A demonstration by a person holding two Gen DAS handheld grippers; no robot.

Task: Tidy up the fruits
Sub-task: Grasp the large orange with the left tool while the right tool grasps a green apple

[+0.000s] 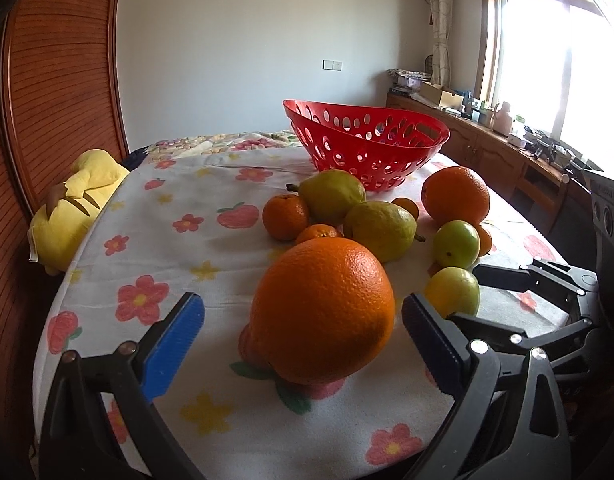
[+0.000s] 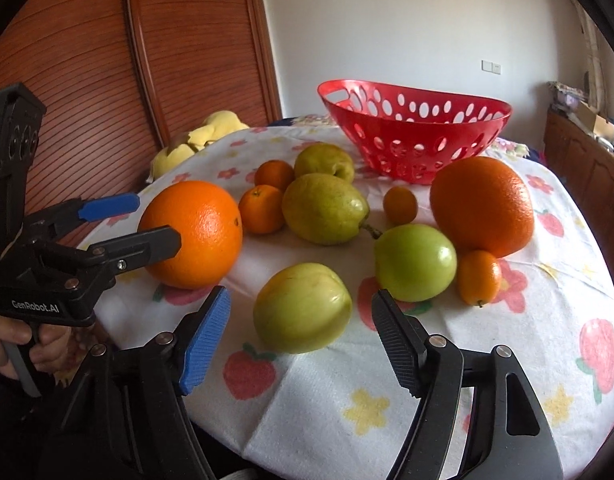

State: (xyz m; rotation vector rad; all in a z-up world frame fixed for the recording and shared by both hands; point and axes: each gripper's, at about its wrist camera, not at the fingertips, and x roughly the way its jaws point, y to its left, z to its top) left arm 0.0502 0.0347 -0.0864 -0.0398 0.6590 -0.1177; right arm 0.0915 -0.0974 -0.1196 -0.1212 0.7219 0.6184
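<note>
The fruit lies loose on the flower-print cloth [image 2: 447, 412] of the table, in front of the red basket [image 2: 415, 136]; a big orange [image 1: 323, 312] sits between the jaws of the left gripper [image 1: 303, 336], which stand apart without touching it; a yellow-green apple [image 2: 301, 308] sits between the jaws of the right gripper [image 2: 301, 336], also apart with gaps on both sides; 2 pears [image 2: 323, 208], a second orange [image 2: 483, 206], a green apple [image 2: 415, 262] and small tangerines [image 2: 263, 208] lie behind.
</note>
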